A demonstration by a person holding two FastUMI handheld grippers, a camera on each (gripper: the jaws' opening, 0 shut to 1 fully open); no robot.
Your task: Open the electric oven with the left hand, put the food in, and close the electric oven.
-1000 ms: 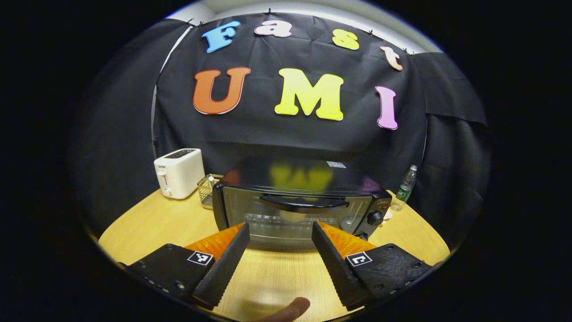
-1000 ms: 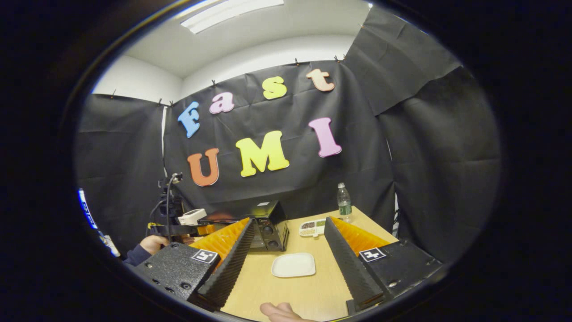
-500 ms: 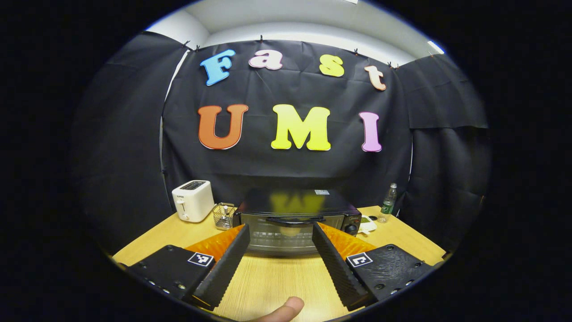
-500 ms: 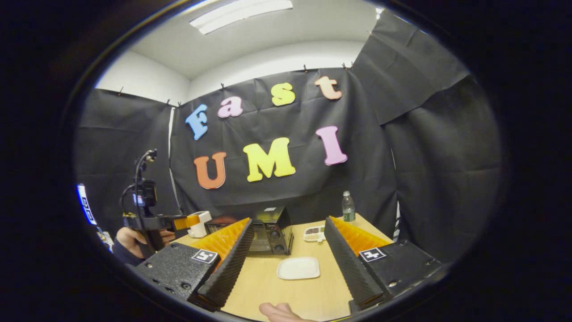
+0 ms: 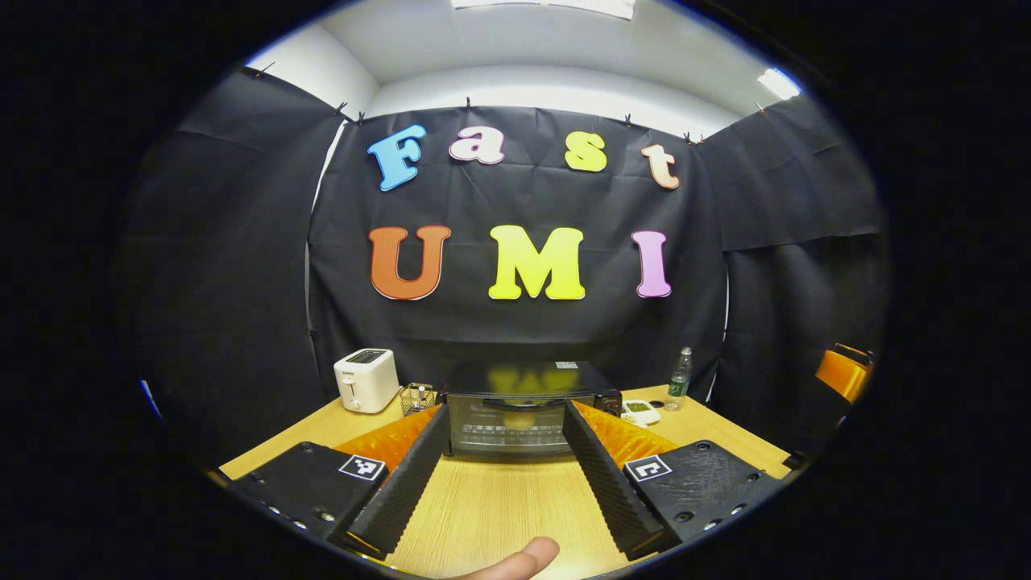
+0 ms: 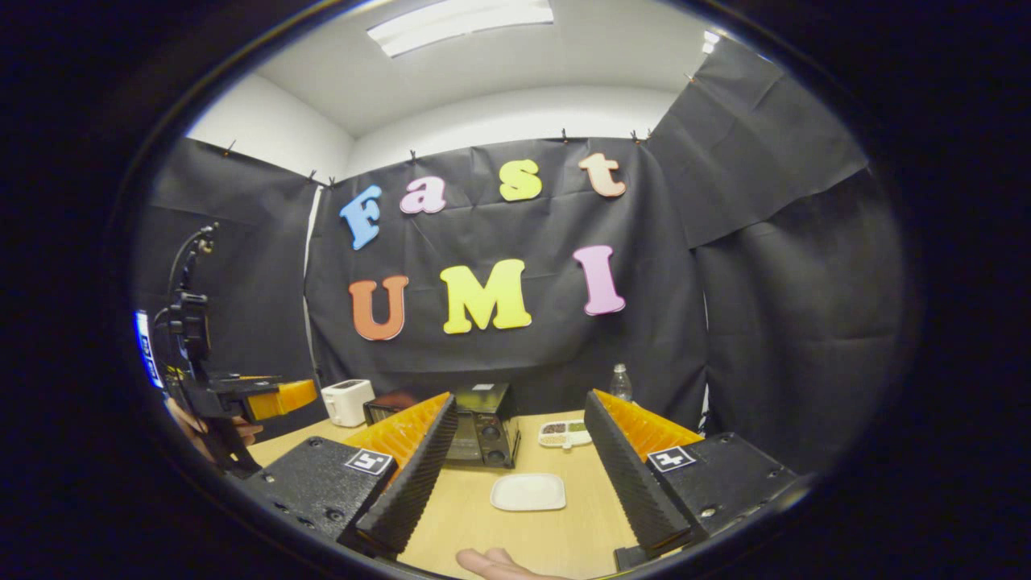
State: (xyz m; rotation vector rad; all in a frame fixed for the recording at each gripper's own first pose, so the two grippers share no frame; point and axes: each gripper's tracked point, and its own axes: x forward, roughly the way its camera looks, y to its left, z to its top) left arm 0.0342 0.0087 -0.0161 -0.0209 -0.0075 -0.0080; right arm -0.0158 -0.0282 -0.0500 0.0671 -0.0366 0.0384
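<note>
The black electric oven [image 5: 523,379] stands at the back of the wooden table, its glass door [image 5: 499,433] shut. A pale shape shows behind the glass. My left gripper [image 5: 505,411] is open and held well back from the oven, facing its door, nothing between its fingers. In the right gripper view the oven [image 6: 482,415] sits left of centre, with an empty white plate [image 6: 527,491] on the table in front. My right gripper [image 6: 519,401] is open above the near table. The left gripper [image 6: 270,396] shows at far left, held up by a hand [image 6: 184,419].
A white toaster [image 5: 366,380] and a small wire basket [image 5: 417,397] stand left of the oven. A compartment dish [image 6: 565,433] and a water bottle [image 6: 619,383] are to its right. A thumb [image 5: 515,558] shows at the bottom edge.
Both grippers have pulled back from the oven, which now looks smaller and farther. In the right gripper view the left gripper has risen. The oven door has stayed shut.
</note>
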